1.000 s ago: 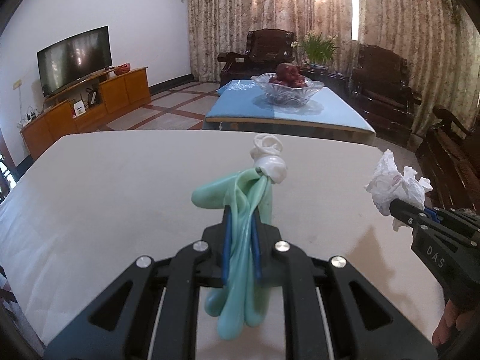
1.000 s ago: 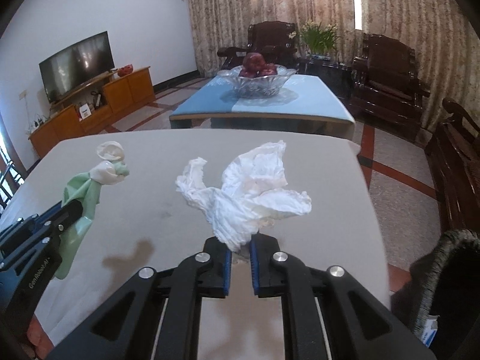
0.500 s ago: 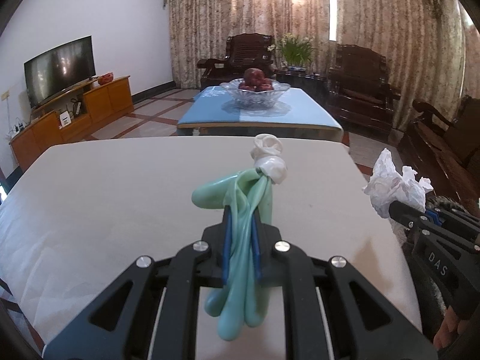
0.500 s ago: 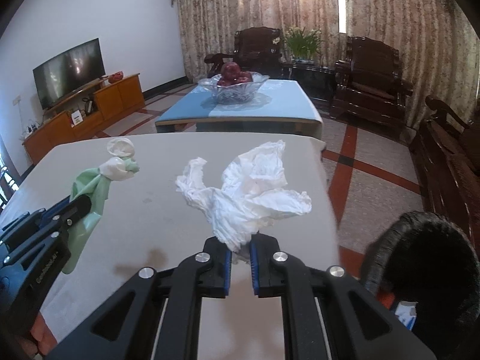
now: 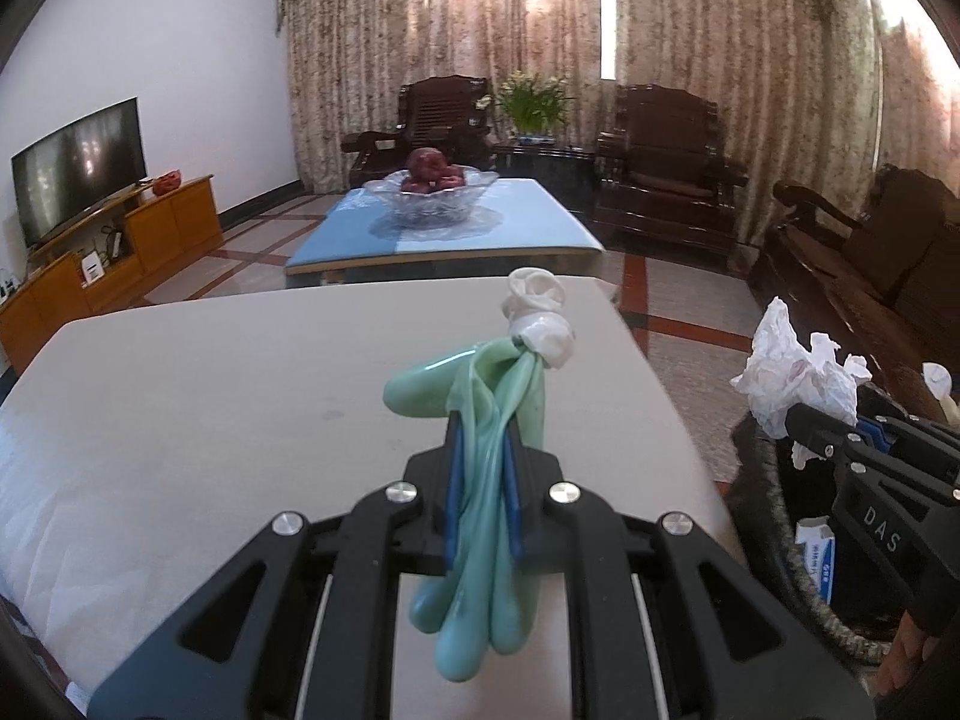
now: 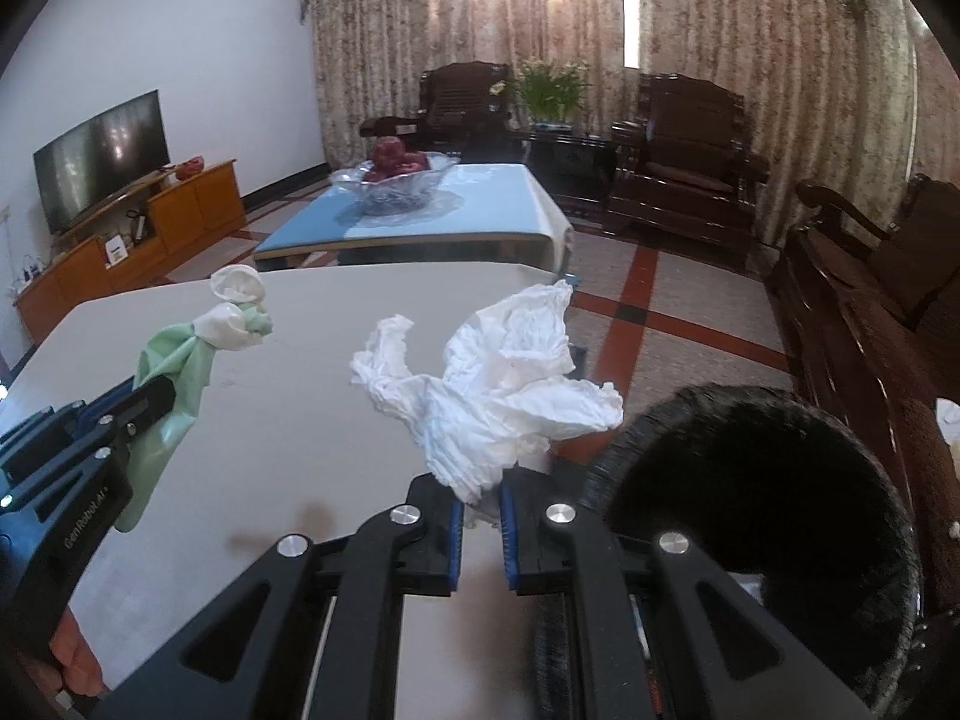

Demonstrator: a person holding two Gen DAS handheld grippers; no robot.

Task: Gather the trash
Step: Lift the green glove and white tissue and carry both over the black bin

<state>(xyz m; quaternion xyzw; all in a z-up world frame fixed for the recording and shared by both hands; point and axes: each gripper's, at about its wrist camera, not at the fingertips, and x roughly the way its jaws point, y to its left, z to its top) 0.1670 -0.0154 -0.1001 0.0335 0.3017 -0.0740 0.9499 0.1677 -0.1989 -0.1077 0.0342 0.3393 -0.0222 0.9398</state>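
Right wrist: one tissue, one glove.

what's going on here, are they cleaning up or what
A person is collecting trash with a handheld gripper in each hand. The left gripper is clamped on a limp green glove with a white knotted end, held above the beige table. The right gripper pinches a crumpled white tissue just beside the dark round bin, which stands off the table's right edge. Neither piece has been dropped in yet.
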